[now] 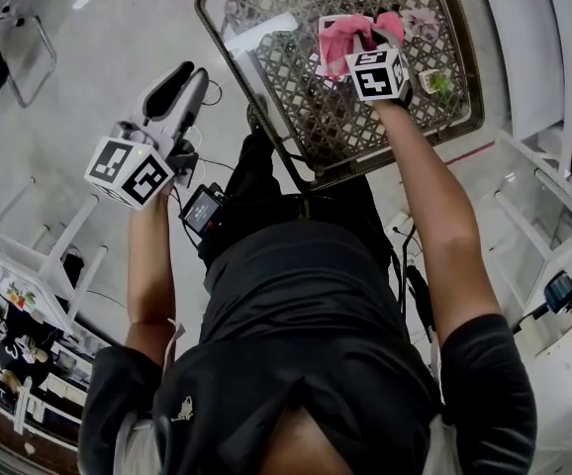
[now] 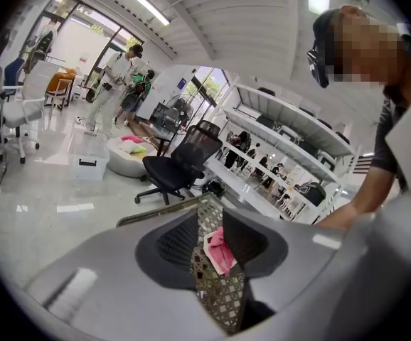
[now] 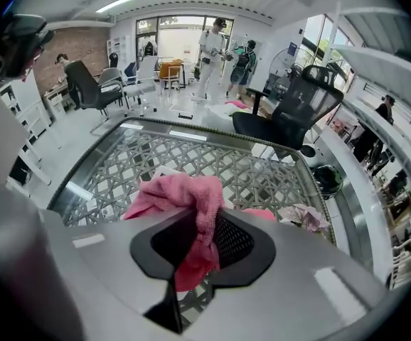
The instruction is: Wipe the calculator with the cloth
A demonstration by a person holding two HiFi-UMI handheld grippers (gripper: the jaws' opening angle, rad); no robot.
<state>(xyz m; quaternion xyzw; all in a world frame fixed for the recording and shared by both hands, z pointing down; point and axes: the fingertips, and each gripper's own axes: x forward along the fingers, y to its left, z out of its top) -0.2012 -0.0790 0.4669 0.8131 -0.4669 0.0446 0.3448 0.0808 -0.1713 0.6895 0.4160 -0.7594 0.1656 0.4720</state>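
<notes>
Two tongs are in our hands: beneath our right tongs [image 3: 204, 215] spreads the lattice-topped table [image 1: 296, 97], and these tongs are clamped on the pink cloth [image 3: 180, 190], bunched between their jaws. Just under that cloth the calculator [image 3: 164, 172] shows only a white corner. Our left tongs [image 1: 195, 70] hover off the table's edge, jaws slightly apart and empty.
</notes>
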